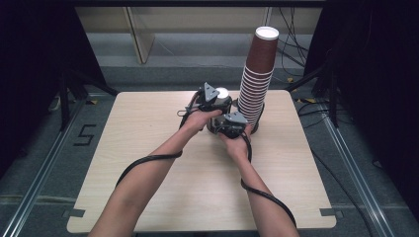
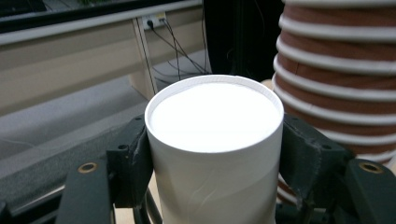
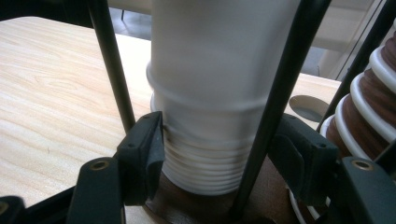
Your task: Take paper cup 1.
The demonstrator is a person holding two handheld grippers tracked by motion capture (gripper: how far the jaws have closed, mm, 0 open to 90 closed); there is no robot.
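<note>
Toward the far middle of the table (image 1: pixel 163 187), just beside the tall brown cup tower (image 1: pixel 257 79): work on a short white stack (image 3: pixel 205 163) of upturned paper cups. Left gripper (image 2: pixel 215 154) clenched on the top white cup (image 2: pixel 215 116), pads pressed to both sides just under the flat upturned base. Right gripper (image 3: pixel 224 154) clamped lower, across the bunched rolled rims of the white stack, with two black cables (image 3: pixel 109 60) crossing in front.

Looks like the separating step: top cup pinned by one hand, rest of the nest anchored by the other, no gap opened yet. Next move probably calls for a straight lift of the top cup along the stack's axis, perhaps with a slight twist to break the nesting friction, while keeping the lower grip steady so no second cup rides up. Calls too for a light squeeze: thin paper wall, smooth and faintly glossy, round and tapered, likely to dent. Rolled rims stiffer, ribbed where nested. Brown tower matte, banded with white rims, leaning a little. Pale wood-grain tabletop.
</note>
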